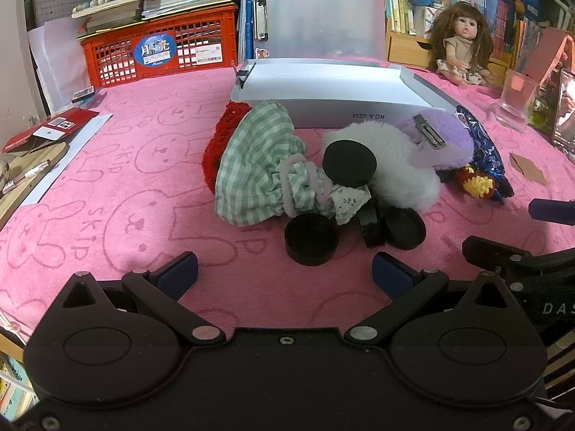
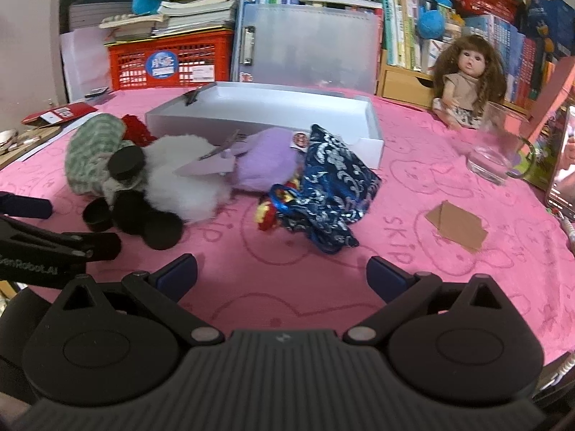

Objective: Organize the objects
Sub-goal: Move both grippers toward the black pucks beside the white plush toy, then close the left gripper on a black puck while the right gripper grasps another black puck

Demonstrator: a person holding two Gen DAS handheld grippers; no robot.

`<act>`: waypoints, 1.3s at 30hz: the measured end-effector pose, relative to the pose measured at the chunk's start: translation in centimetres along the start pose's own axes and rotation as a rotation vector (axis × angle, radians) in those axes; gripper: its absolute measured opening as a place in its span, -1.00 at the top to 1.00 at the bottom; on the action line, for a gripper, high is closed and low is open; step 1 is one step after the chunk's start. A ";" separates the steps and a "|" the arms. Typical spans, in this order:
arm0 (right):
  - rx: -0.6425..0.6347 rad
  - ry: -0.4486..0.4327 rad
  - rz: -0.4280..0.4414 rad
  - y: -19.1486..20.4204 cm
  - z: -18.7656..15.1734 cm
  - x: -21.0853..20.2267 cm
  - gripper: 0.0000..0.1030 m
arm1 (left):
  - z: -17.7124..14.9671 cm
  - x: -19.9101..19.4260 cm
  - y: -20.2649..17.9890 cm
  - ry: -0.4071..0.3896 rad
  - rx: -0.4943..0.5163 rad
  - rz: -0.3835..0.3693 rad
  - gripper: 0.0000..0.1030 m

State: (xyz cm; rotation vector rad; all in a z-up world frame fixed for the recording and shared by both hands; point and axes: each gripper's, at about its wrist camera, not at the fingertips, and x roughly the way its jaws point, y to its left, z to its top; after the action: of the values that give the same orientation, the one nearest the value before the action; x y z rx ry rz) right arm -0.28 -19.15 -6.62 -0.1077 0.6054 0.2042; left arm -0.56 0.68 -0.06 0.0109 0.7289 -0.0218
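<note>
Fingers on both your grippers are standing spread wide, grasping nothing. Your left gripper (image 1: 284, 274) is hovering low over the pink tabletop (image 1: 125, 186), and just ahead of its fingertips, slightly toward the right finger, a round black container (image 1: 311, 240) is sitting upright on the cloth. Beyond it and a little right, a black lid (image 1: 404, 228) is leaning against another black piece standing on edge, and a third black disc (image 1: 349, 163) is resting up on the soft pile. That pile is lying farther ahead of your left fingers: a green checked pouch (image 1: 257, 165) touching a red knitted item (image 1: 219, 143) on its left, and a white fluffy item (image 1: 391, 165) to the right, with a purple fluffy item (image 1: 445, 136) carrying a metal clip behind it. The open white box (image 1: 323, 86) is sitting beyond the pile, touching it.

Your right gripper (image 2: 282, 274) is hovering over bare cloth, with a blue patterned pouch (image 2: 330, 186) straight ahead of its fingers and a small red and yellow knitted piece (image 2: 266, 215) just beside it. A brown card scrap (image 2: 456, 226) is lying ahead of the right finger, well apart from the pile. A doll (image 2: 463, 82) and a glass cup (image 2: 496, 147) are standing far ahead to the right.
</note>
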 end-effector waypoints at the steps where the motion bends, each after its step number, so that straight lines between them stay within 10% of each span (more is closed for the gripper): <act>1: 0.009 0.000 0.005 -0.1 0.0 0.0 -1.00 | 0.0 -0.1 0.0 -0.002 0.000 -0.001 -1.00; 24: -0.064 -0.060 0.136 2.4 0.6 -1.6 -0.44 | -0.3 -1.8 0.6 -0.074 0.006 -0.026 -0.12; 39: -0.098 -0.030 0.183 4.0 1.2 0.4 -0.16 | -0.1 -1.5 1.1 -0.083 0.002 -0.052 0.03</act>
State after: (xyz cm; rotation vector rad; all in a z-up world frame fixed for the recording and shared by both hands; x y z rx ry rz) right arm -0.22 -15.00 -6.05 -0.1435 0.5753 0.4126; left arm -1.66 1.79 0.88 -0.0069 0.6461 -0.0723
